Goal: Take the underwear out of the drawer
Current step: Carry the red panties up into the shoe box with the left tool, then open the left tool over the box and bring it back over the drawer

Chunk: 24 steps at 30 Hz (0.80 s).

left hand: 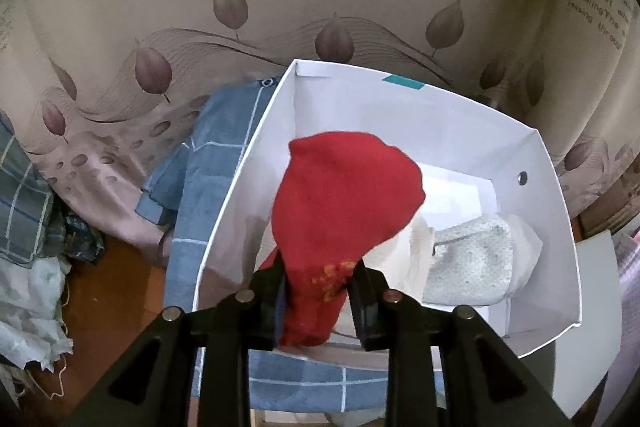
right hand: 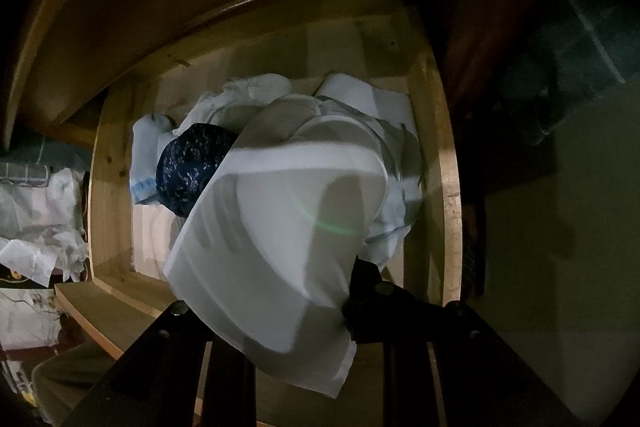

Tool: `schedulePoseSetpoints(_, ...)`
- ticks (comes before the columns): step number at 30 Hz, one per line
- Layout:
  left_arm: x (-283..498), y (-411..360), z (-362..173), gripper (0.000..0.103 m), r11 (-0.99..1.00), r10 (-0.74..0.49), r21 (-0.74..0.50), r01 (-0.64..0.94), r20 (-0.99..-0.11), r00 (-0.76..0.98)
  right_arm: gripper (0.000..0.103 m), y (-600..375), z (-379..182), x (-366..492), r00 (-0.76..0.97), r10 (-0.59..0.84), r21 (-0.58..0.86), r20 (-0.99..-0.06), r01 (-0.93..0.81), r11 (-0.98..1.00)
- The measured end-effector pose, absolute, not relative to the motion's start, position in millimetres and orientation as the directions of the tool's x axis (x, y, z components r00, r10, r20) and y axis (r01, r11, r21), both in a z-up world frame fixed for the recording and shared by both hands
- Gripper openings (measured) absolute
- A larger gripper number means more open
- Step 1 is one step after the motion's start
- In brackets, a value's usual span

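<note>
While the left gripper holds a red knitted garment with yellow flecks pinched between its black fingers, that cloth hangs over the white cardboard box. Inside the box lies a speckled grey-white folded piece; beside the box spreads blue checked cloth. Behind the box, the leaf-patterned curtain bears partly legible print, "passing through". The right gripper clamps pale white underwear above the open wooden drawer, where a navy speckled bundle remains.
</note>
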State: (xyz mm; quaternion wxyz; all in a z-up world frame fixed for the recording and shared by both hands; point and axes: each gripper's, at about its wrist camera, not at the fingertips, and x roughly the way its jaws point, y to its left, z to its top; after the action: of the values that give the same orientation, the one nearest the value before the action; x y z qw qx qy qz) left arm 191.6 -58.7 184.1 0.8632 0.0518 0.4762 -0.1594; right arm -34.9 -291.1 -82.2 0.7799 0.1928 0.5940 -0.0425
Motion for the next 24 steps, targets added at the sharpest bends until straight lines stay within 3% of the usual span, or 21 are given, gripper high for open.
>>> schedulePoseSetpoints(5, 187.5, -57.0, 188.6, 0.036, 0.938, -0.242, -0.072, 0.338, -0.835, 0.495, 0.018, -288.8, -81.3, -33.3, 0.29, 0.16, 0.247, -0.944, 0.297, 0.922)
schedulePoseSetpoints(7, 183.3, -55.0, 191.0, 0.047, 0.942, -0.233, -0.06, 0.331, -0.826, 0.513, 0.018, -289.8, -80.8, -33.5, 0.291, 0.161, 0.249, -0.943, 0.298, 0.921)
schedulePoseSetpoints(9, 181.0, -51.8, 192.8, 0.051, 0.949, -0.227, -0.065, 0.31, -0.823, 0.521, 0.018, -288.7, -81.1, -32.4, 0.294, 0.161, 0.251, -0.942, 0.301, 0.92)
schedulePoseSetpoints(19, 135.8, -38.3, 213.1, 0.052, 0.936, -0.271, -0.061, 0.348, -0.755, 0.597, 0.018, -288.0, -79.7, -36.2, 0.317, 0.164, 0.262, -0.934, 0.296, 0.919)
schedulePoseSetpoints(24, 96.1, -24.5, 195.2, 0.052, 0.927, -0.296, -0.085, 0.366, -0.764, 0.573, 0.018, -289.8, -74.4, -42.0, 0.34, 0.164, 0.27, -0.926, 0.292, 0.918)
